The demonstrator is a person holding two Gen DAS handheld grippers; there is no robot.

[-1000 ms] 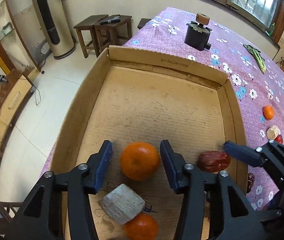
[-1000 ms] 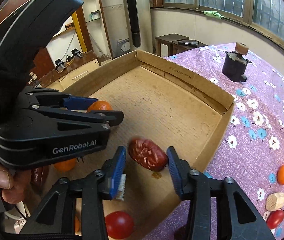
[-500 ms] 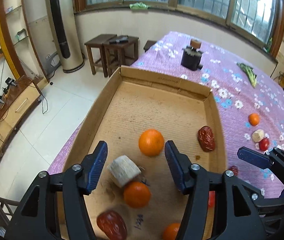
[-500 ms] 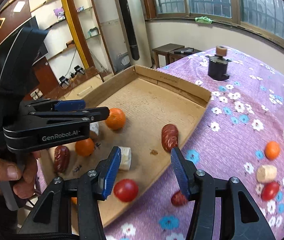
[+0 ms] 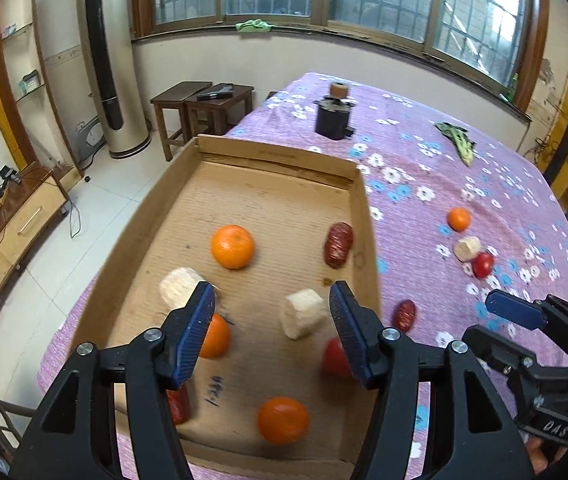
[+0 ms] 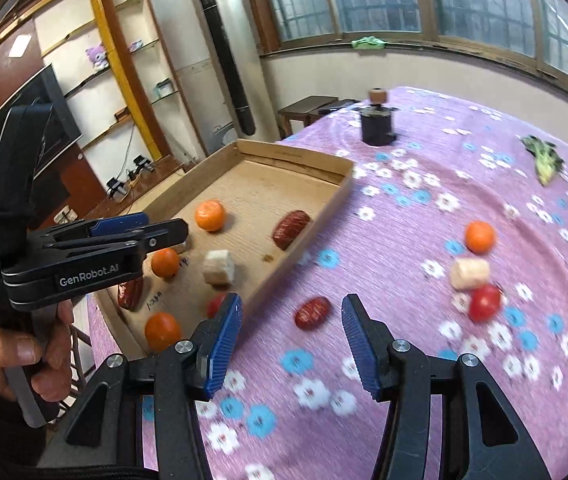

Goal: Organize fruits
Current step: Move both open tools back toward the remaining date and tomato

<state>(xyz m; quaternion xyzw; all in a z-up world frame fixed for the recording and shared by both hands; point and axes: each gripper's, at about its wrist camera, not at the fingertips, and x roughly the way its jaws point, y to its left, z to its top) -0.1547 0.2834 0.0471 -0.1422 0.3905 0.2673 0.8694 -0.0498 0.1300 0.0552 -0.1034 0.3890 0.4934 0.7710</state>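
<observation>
Next pick: the loose red date outside the box

Your left gripper (image 5: 271,330) hangs open and empty over the cardboard box (image 5: 366,240). Your right gripper (image 6: 290,346), also open, lines up on the red date (image 6: 312,313) on the purple cloth beside the box wall. Its long axis runs left-right, slightly tilted, so turn your wrist to close across the short width.

Fruit count, tray (image 5: 147,216) and cloth (image 6: 404,220)

Four oranges (image 5: 232,246), four dates (image 5: 338,244), three pale chunks (image 5: 303,318), two tomatoes (image 6: 484,302), one green vegetable (image 6: 544,160), one black pot (image 6: 378,128).

The tablecloth (image 6: 424,208) was purple with white and blue flowers; the box (image 5: 284,208) plain brown; oranges (image 5: 232,247) bright orange.
</observation>
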